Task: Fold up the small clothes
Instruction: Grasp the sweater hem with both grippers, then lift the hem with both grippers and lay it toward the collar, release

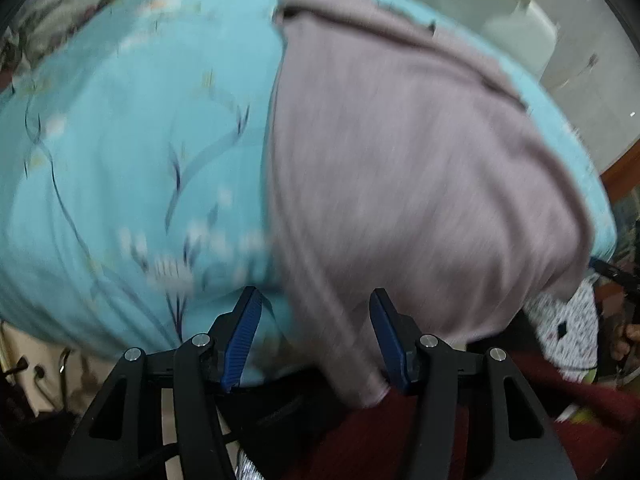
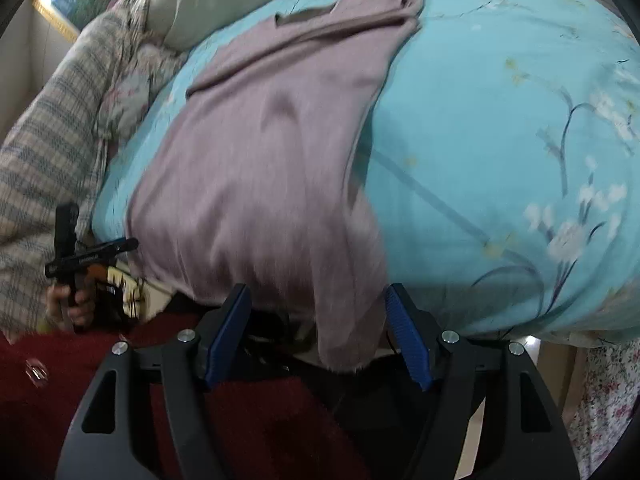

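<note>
Both the left gripper and right gripper stand open, holding nothing. The pink top lies spread on the blue quilt, its near hem draped over the bed edge just ahead of the pads. Judged risk: that overhanging hem could slide off, or a loose pinch could catch the quilt too.

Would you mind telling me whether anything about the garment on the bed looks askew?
Yes: the mauve sweater lies skewed on the blue floral bedspread, and its near corner hangs past the bed's edge between the open right gripper fingers.
</note>
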{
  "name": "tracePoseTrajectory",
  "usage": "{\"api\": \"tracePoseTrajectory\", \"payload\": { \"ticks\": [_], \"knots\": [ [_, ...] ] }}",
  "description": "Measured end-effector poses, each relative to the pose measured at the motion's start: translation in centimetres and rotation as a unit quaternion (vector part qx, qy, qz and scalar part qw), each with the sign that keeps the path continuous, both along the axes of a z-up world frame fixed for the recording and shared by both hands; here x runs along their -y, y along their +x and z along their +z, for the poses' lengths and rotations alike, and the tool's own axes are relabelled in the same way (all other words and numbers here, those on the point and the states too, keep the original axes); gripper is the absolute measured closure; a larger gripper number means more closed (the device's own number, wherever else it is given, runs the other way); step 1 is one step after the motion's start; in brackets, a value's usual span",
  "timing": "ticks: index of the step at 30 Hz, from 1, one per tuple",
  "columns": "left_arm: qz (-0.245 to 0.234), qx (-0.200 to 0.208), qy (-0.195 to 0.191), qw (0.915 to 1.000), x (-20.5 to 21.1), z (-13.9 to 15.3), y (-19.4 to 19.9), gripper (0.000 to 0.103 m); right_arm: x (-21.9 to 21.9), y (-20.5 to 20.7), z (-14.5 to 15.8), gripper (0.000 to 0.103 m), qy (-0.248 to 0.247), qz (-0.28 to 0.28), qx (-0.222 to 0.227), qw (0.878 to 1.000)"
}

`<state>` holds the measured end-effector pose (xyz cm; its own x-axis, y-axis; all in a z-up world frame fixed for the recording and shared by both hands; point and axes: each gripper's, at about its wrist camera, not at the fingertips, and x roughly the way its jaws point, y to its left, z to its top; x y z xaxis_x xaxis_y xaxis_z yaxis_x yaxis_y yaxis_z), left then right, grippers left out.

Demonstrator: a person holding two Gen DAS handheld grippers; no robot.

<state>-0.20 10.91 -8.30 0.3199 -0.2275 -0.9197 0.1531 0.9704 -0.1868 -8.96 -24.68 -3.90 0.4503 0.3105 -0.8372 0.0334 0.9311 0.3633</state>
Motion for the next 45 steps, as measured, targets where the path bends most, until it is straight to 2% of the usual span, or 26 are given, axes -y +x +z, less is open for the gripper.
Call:
{"api": "tracePoseTrajectory", "payload": {
  "ticks": [4,7,10,14,16,17,18,19,20,21,23,28,33,40,43,45],
  "knots": [
    [-0.012,0.009,0.016,0.9998,-0.1,-0.2,-1.2,0.058,0.1,-0.1,-0.2,0.033,0.003,0.006,0.012,1.0],
    [-0.006,0.007,-0.001,1.0,-1.2,-0.2,-1.3,0.064,0.7,-0.4,-0.2,0.033,0.008,0.006,0.027,1.0],
    [-0.013,0.005,-0.03,0.9995,-1.7,-0.1,-0.7,0.064,1.1,-0.2,-0.9,0.033,0.019,0.002,0.029,0.999],
    [-0.049,0.003,-0.058,0.9971,-0.5,-0.2,-0.2,0.065,1.0,-0.1,-2.1,0.033,0.04,0.008,0.029,0.999],
    [-0.057,0.005,-0.057,0.9967,-0.1,-0.3,0.1,0.065,0.9,-0.1,-2.5,0.033,0.045,0.011,0.033,0.998],
    [-0.063,0.007,-0.058,0.9963,-0.1,-0.3,0.1,0.066,0.8,-0.2,-2.6,0.04,0.043,0.012,0.033,0.998],
    [-0.066,0.008,-0.059,0.996,-0.1,-0.2,0.1,0.07,0.7,-0.2,-2.7,0.058,0.04,0.014,0.031,0.999],
    [-0.069,0.009,-0.06,0.9957,-0.1,-0.2,0.2,0.088,0.7,-0.3,-2.7,0.068,0.043,0.015,0.029,0.999],
    [-0.072,0.006,-0.066,0.9952,-0.4,-0.2,0.2,0.096,0.7,-0.4,-2.7,0.083,0.048,0.016,0.029,0.998],
    [-0.075,0.006,-0.074,0.9944,-0.7,-0.1,0.2,0.097,0.7,-0.6,-2.6,0.092,0.055,0.019,0.03,0.998],
    [-0.078,0.022,-0.084,0.9931,-0.5,0.5,-0.2,0.099,0.6,-1.4,-1.9,0.093,0.076,0.035,0.04,0.996],
    [-0.075,0.085,-0.15,0.9821,-2.7,4.3,-2.9,0.1,0.2,-3.4,0.3,0.095,0.132,0.068,0.07,0.986],
    [-0.051,0.113,-0.189,0.9741,-4.8,6.2,-3.4,0.1,2.0,-3.7,1.2,0.096,0.186,0.042,0.106,0.976],
    [-0.019,0.141,-0.246,0.9588,-6.3,8.3,-1.8,0.1,4.1,-2.9,5.1,0.096,0.253,0.006,0.195,0.948],
    [-0.017,0.167,-0.266,0.9493,-5.8,10.1,-0.6,0.1,5.1,-1.8,6.6,0.096,0.264,-0.014,0.225,0.938],
    [-0.018,0.19,-0.272,0.9432,-5.4,11.6,0.6,0.1,5.5,-0.7,7.8,0.096,0.255,-0.023,0.24,0.936]
  ]
}}
